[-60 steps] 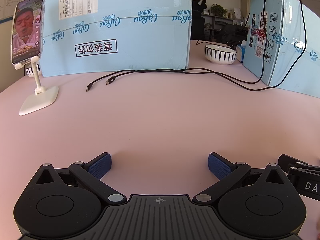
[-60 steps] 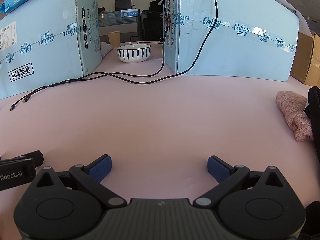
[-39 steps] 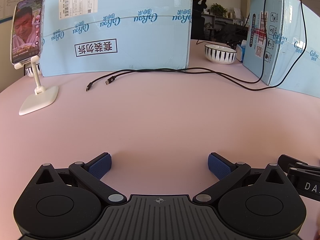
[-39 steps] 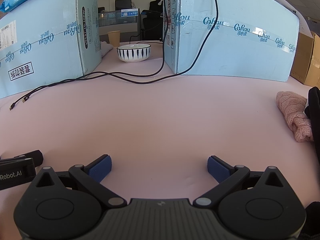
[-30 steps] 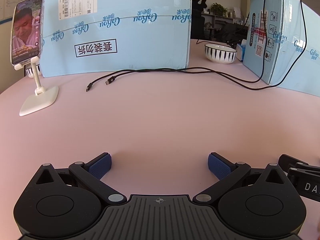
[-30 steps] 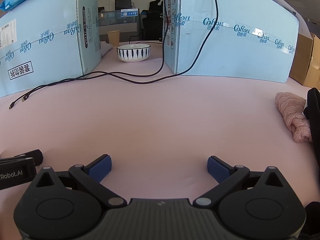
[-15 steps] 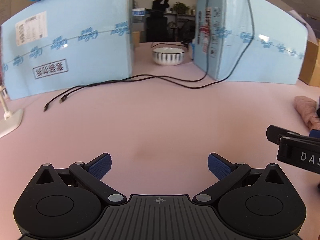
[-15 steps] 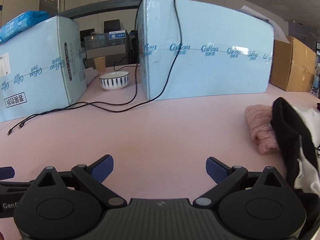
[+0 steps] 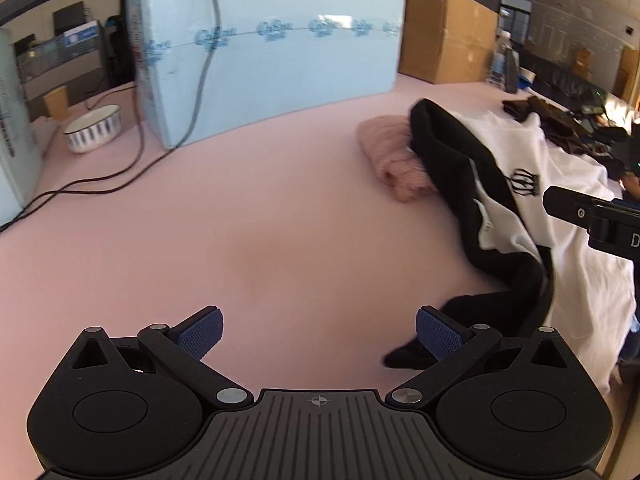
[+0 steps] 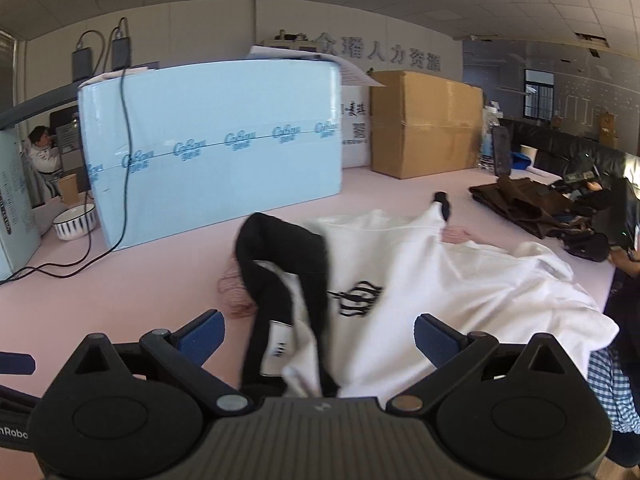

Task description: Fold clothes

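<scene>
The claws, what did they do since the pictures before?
Both claws swung right, away from the phone stand, to the white sweatshirt with black hood and pink knitted garment. The left claw and right claw stay open, holding nothing.

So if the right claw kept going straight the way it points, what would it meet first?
Probably the white garment with black trim: it lies between and just ahead of the open right claw. Depth is hard to judge through the fisheye.
</scene>
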Demonstrator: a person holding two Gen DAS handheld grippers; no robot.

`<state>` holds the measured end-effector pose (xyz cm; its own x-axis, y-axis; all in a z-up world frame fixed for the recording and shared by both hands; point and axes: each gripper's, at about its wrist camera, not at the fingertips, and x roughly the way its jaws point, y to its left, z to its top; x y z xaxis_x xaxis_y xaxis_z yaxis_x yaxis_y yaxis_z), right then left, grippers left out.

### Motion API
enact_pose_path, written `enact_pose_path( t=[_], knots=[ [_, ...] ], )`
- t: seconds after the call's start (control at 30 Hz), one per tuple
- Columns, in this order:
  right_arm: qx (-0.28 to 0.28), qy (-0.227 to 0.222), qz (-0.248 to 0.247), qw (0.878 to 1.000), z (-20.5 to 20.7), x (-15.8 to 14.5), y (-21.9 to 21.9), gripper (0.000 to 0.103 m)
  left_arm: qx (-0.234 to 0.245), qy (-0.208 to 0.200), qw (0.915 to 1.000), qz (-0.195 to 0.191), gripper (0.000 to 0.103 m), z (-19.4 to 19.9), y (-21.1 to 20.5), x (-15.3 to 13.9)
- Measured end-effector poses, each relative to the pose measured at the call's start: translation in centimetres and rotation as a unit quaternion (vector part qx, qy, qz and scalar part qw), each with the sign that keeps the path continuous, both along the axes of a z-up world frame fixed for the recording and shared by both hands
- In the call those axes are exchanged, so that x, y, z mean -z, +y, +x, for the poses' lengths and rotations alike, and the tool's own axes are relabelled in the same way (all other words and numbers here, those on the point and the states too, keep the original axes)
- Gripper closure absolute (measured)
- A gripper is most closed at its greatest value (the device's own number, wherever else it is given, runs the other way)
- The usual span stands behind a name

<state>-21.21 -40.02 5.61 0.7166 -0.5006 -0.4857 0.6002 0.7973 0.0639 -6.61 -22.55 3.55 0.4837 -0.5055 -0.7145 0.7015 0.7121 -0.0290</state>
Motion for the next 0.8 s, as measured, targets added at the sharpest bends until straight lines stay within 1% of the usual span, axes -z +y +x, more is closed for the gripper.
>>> enact_pose_path(
  t=[0.1, 0.2, 0.3, 0.37, 0.47, 0.6, 0.7, 0.77, 0.8],
  knots=[
    [0.045, 0.016, 0.017, 0.999, -2.4, 1.1, -2.6, 0.000, 0.034, -0.014, 0.9993, 0.012, 0.000, -1.7, -2.3, -0.1],
    [0.072, 0.025, 0.018, 0.997, -4.1, 1.8, -3.9, 0.000, 0.063, -0.033, 0.9972, 0.023, 0.000, -3.0, -4.6, -0.1],
    [0.097, 0.031, 0.015, 0.995, -5.7, 2.2, -5.2, 0.000, 0.091, -0.036, 0.9948, 0.026, 0.000, -4.1, -6.4, 0.0],
    [0.105, 0.024, 0.023, 0.994, -6.7, 2.2, -5.9, 0.000, 0.105, -0.034, 0.9934, 0.031, 0.000, -4.6, -7.4, 0.3],
    [0.101, 0.007, 0.059, 0.993, -7.3, 2.9, -7.1, 0.000, 0.113, -0.032, 0.9921, 0.042, 0.000, -4.9, -8.5, 0.9],
    [0.087, 0.005, 0.092, 0.992, -7.0, 4.3, -7.8, 0.001, 0.115, -0.017, 0.9921, 0.048, 0.000, -4.8, -9.4, 1.7],
    [0.078, 0.016, 0.088, 0.993, -6.4, 5.1, -7.7, 0.003, 0.111, -0.016, 0.9927, 0.043, 0.000, -4.7, -9.6, 2.0],
    [0.073, 0.026, 0.082, 0.994, -5.7, 5.2, -7.2, 0.004, 0.107, -0.007, 0.9937, 0.034, 0.000, -4.4, -9.6, 2.1],
    [0.073, 0.028, 0.075, 0.994, -5.6, 5.3, -7.1, 0.006, 0.104, -0.002, 0.9942, 0.028, 0.000, -4.2, -9.5, 2.2]
  ],
)
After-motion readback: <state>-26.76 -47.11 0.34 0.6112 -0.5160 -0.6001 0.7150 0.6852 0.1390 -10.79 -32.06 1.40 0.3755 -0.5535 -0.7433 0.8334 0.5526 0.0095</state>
